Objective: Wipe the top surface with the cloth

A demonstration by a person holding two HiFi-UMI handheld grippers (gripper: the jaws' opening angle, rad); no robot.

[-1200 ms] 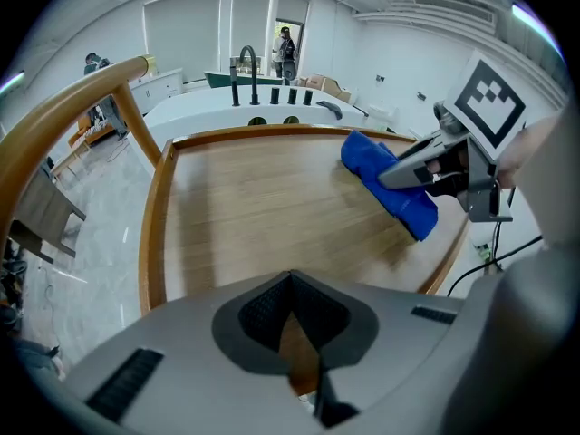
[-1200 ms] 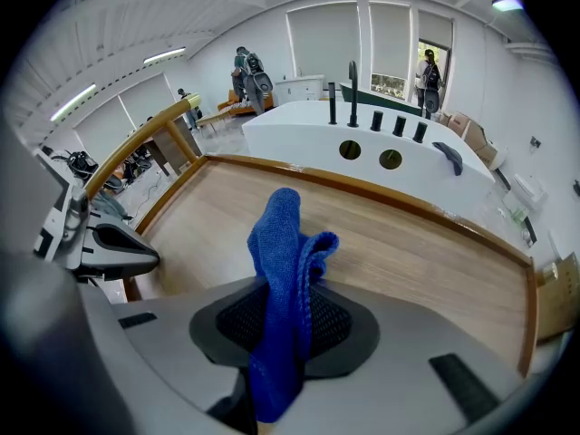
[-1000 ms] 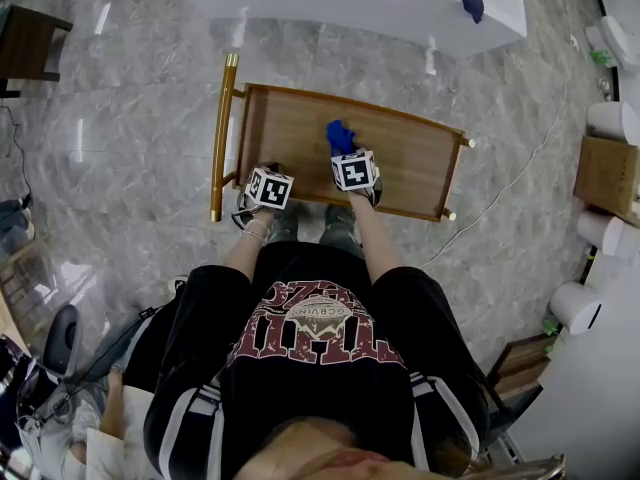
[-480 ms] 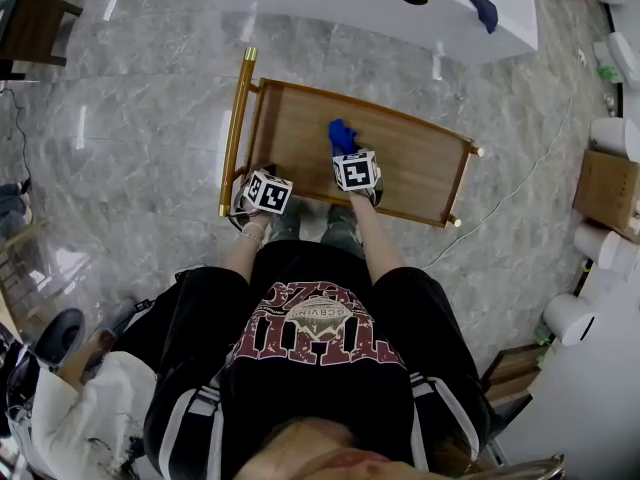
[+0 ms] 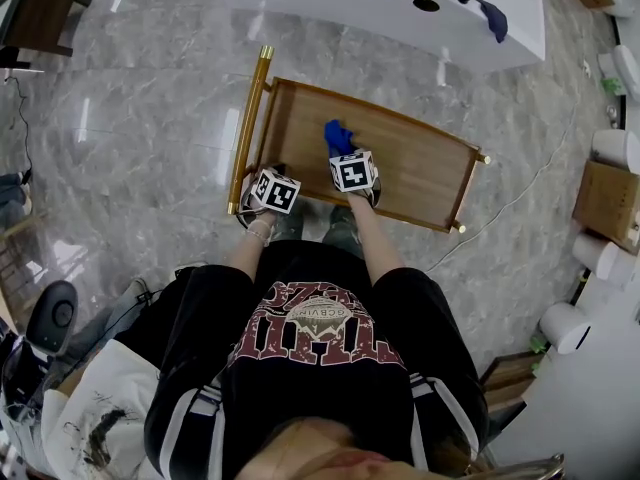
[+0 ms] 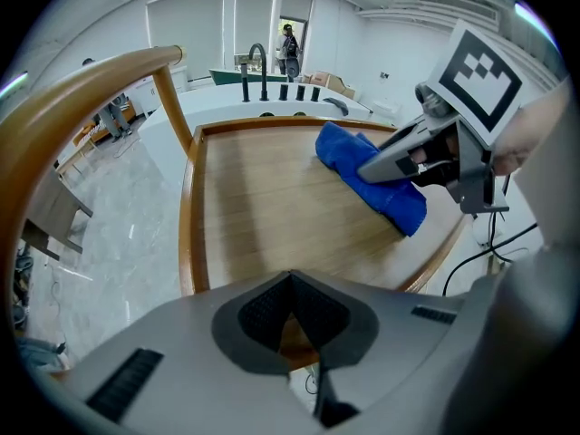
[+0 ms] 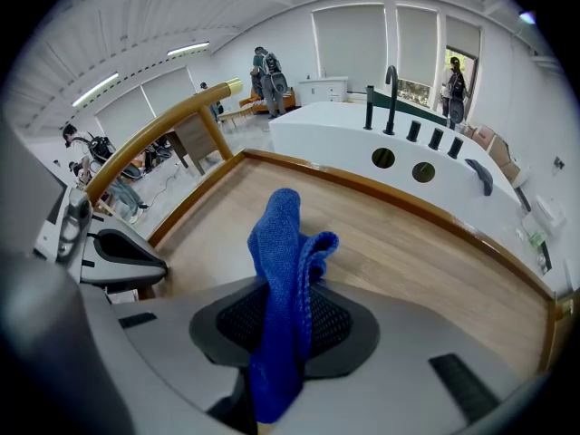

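The right claw clamps the blue cloth, which rests on the wooden worktop. The left claw (clenched, empty) hovers at the worktop's near edge.

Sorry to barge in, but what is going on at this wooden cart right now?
A person is standing at the cart with a set of tongs in each hand. The right tongs are clamped on a blue cloth and hold it over the cart's wooden top, where it appears to lie against the wood. The left tongs are shut and empty, near the front left edge by the gold handle.
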